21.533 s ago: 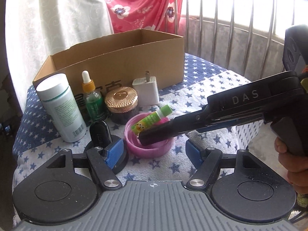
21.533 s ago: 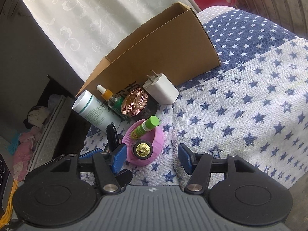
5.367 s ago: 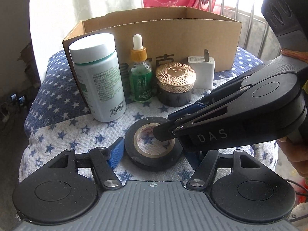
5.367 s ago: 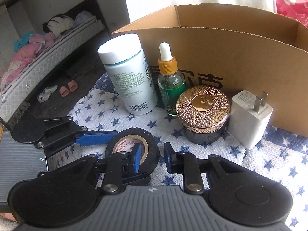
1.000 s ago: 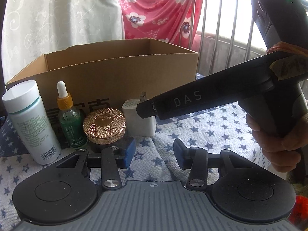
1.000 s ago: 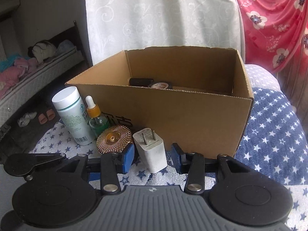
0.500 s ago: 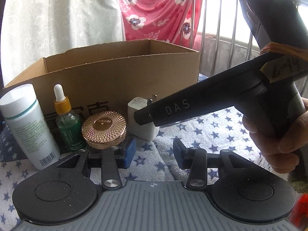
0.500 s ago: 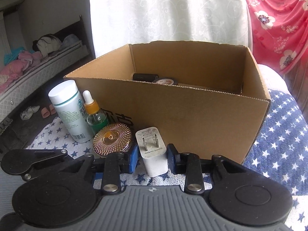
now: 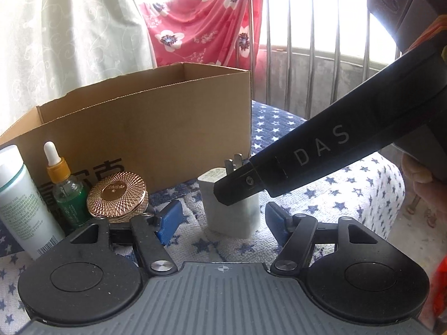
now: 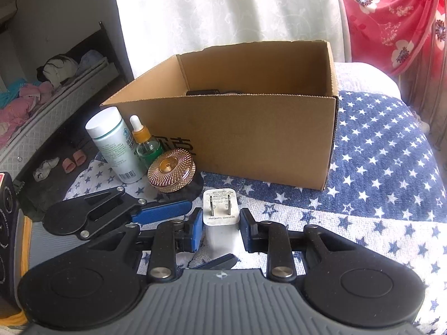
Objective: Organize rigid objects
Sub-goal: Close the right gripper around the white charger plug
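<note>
Sitting at 12 o'clock on the star cloth (image 10: pixel 391 184), the box (image 10: pixel 251 142) is open-topped; the right view shows a dark item (image 10: pixel 202 92) low against its back wall, rest of the contents hidden. Left view shows only the box outside, nothing of the inside.

In front of the box at 10 o'clock: white bottle (image 10: pixel 114 142), green dropper (image 10: pixel 145 145), gold-lid jar (image 10: pixel 171 174), in a row, close together.

Charger (image 10: pixel 220 217), white, prongs up, stands on the cloth at 6 o'clock from the box, just right of the jar. Right gripper (image 10: pixel 220 229): jaws have just been closing, blue pads against both charger sides, charger gripped. In the left view the right gripper's black arm covers the charger top (image 9: pixel 232 209).

Left gripper (image 9: pixel 223 217): jaws have just been opening, wide apart, charger between the pads but not touched, nothing held. Right view shows one of its blue fingers (image 10: pixel 162 210) at 9 o'clock of the charger, beside the jar.

Room: white curtain (image 10: pixel 223 14) behind the box, red floral cloth (image 9: pixel 201 30) at 1 o'clock. Only the left view shows the metal railing (image 9: pixel 307 42) and a hand (image 9: pixel 427 178) on the right gripper's handle. Only the right view shows a bed with clothes (image 10: pixel 42 95) and slippers (image 10: pixel 72 162) on the floor at 9 o'clock.
</note>
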